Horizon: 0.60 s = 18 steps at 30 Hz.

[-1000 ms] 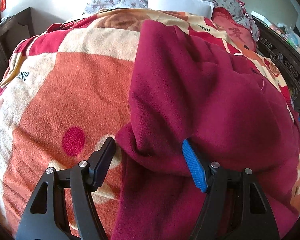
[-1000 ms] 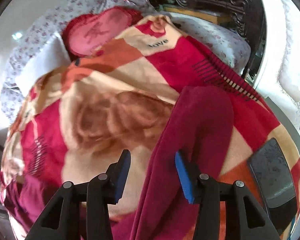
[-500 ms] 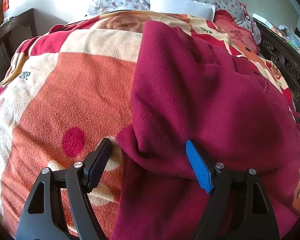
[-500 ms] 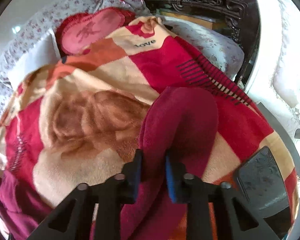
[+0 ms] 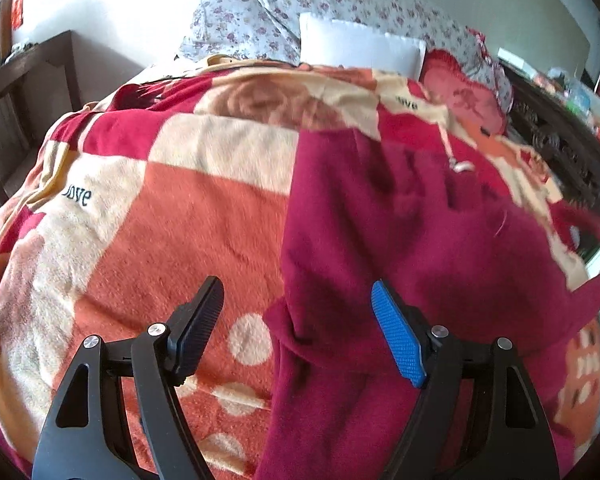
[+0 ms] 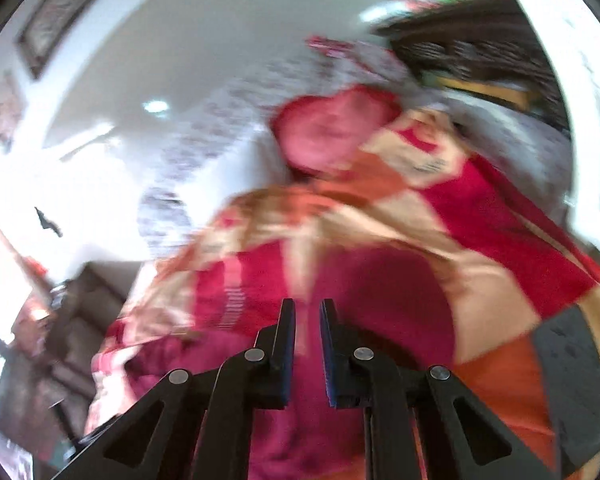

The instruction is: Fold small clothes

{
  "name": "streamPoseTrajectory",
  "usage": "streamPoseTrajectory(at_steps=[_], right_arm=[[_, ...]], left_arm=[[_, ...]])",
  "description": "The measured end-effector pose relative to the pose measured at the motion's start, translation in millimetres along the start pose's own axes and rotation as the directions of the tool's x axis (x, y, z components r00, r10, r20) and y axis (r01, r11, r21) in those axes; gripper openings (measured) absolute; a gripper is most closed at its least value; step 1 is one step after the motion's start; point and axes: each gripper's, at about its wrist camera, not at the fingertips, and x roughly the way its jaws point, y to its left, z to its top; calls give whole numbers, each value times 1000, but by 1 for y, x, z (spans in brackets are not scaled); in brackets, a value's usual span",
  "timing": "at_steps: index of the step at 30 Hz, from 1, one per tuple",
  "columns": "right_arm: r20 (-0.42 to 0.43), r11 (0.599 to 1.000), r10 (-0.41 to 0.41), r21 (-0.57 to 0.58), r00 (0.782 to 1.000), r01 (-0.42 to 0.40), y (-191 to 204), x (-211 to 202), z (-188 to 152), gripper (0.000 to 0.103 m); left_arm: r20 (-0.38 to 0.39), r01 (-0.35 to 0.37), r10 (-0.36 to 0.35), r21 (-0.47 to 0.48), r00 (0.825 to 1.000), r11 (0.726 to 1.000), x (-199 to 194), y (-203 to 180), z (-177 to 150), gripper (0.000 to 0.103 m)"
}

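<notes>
Now right claw (image 6: 307, 346) tight on maroon garment (image 6: 380, 300), left claw (image 5: 298, 332) wide.

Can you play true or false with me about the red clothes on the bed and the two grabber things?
1. The dark red garment lies on a patterned blanket. True.
2. The left gripper is squeezed shut. False: its jaws stand wide open, touching nothing.
3. The right gripper pinches the dark red garment. True: its jaws have just been closing on the cloth.
4. The blanket is plain blue. False: it is orange, red and cream.
5. A white pillow sits at the far end of the bed. True.
</notes>
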Motion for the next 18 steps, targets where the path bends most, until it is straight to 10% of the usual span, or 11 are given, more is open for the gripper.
streamPoseTrajectory(at_steps=[7, 9, 11, 18], right_arm=[[38, 974, -55, -219, 998, 62, 96, 14, -3, 12], [-8, 982, -96, -166, 995, 93, 82, 33, -1, 26], [-56, 975, -168, -155, 984, 157, 61, 57, -5, 70], [-150, 842, -471, -369, 869, 393, 5, 107, -29, 70]], left_arm=[[17, 15, -14, -18, 1000, 1000, -19, 4, 4, 77], [13, 13, -13, -4, 1000, 1000, -22, 4, 1, 77], [8, 7, -7, 12, 1000, 1000, -22, 5, -3, 77], [-31, -6, 7, 27, 999, 1000, -11, 5, -12, 77]])
